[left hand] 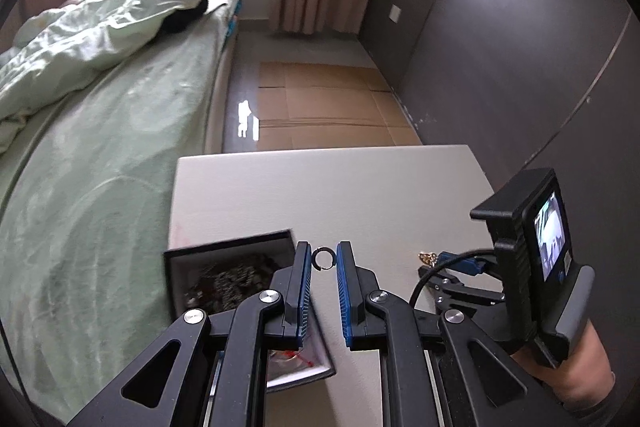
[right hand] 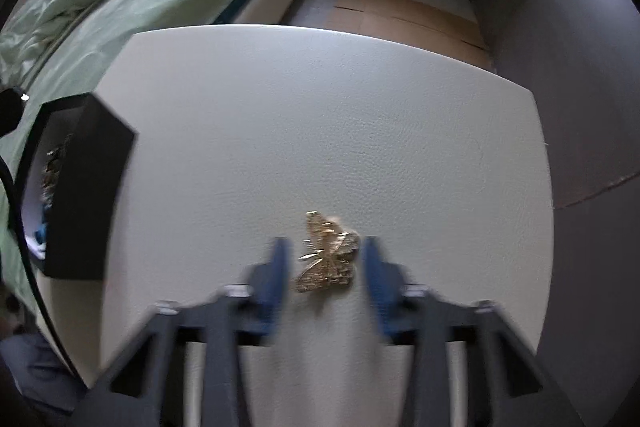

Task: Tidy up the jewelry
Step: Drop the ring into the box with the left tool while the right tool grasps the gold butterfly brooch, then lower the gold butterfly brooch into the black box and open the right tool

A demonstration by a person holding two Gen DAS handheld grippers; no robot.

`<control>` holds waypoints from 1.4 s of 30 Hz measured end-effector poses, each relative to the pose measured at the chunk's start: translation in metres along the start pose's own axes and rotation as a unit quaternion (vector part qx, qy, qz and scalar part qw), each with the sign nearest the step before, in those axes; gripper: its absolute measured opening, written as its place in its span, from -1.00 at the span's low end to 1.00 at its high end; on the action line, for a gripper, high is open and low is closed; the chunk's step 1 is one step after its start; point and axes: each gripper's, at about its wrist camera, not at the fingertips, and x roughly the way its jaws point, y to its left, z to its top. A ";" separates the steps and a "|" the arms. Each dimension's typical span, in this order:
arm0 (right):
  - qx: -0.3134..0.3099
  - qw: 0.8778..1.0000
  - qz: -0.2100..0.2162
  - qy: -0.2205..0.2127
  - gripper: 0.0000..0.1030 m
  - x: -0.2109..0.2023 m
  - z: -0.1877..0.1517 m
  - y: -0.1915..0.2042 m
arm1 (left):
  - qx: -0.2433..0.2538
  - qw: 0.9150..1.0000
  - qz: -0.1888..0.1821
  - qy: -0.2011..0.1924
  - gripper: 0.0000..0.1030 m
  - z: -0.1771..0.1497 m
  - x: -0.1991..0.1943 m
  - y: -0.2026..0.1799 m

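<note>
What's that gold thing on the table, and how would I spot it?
Look at the white table beside the bed. Near its front edge, between the blue pads of the right tool, lies a gold butterfly-shaped ornament. It is the only gold piece there.

The table [right hand: 320, 115] looks matt and leather-grained, the brooch [right hand: 326, 255] shiny gold metal, the ring [left hand: 324, 258] polished metal.

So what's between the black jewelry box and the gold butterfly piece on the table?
Only bare white tabletop between the black jewelry box and gold butterfly piece, per the right wrist view.
</note>
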 end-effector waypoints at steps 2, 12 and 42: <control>-0.017 1.000 -0.010 -0.003 -0.50 -0.001 -0.001 0.006 | -0.013 1.000 0.004 -0.001 -0.74 -0.005 -0.003 0.008; 0.008 0.996 0.081 -0.038 -0.74 -0.024 0.003 -0.004 | -0.068 0.998 0.006 0.010 -0.74 -0.023 -0.004 0.041; -0.029 0.962 0.253 -0.101 -0.74 -0.073 0.024 0.098 | -0.163 0.986 0.020 -0.043 0.38 -0.051 -0.043 0.107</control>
